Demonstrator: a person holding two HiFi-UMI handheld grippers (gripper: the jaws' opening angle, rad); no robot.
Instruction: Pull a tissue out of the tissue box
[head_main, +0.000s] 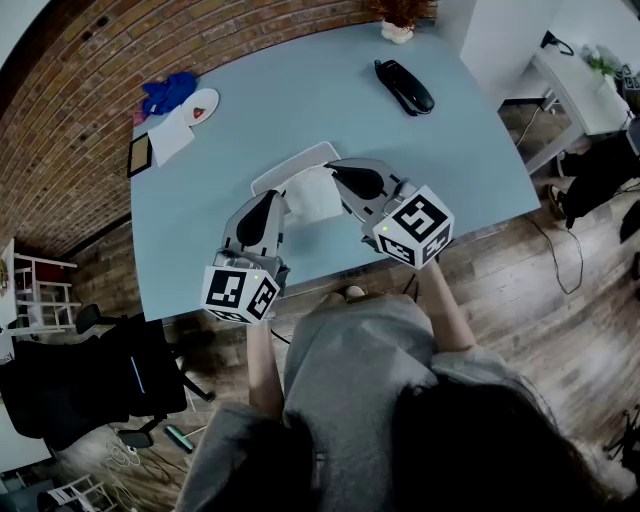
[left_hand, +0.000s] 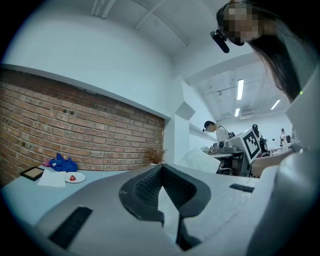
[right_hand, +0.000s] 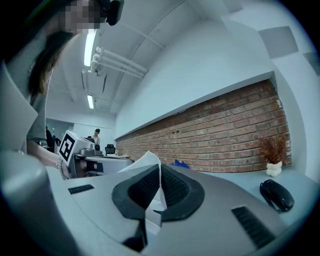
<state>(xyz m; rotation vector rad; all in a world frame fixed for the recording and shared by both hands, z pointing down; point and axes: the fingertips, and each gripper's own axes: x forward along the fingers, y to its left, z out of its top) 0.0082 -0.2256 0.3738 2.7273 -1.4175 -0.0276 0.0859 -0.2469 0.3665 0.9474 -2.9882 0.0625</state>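
White tissue (right_hand: 145, 161) (creased, thin) pinched in right tongs (right_hand: 159, 174).

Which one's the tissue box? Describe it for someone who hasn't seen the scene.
Start at the light blue table by the brick wall. Near its middle lies the tissue box: flat, white, round-cornered. Unlike the white paper and plate at the table's left edge, it sits just beyond the tissue pinched by the right hand-held gripper.

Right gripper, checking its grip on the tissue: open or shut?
Shut: the right gripper's jaws meet on the white tissue, which sticks up between them.
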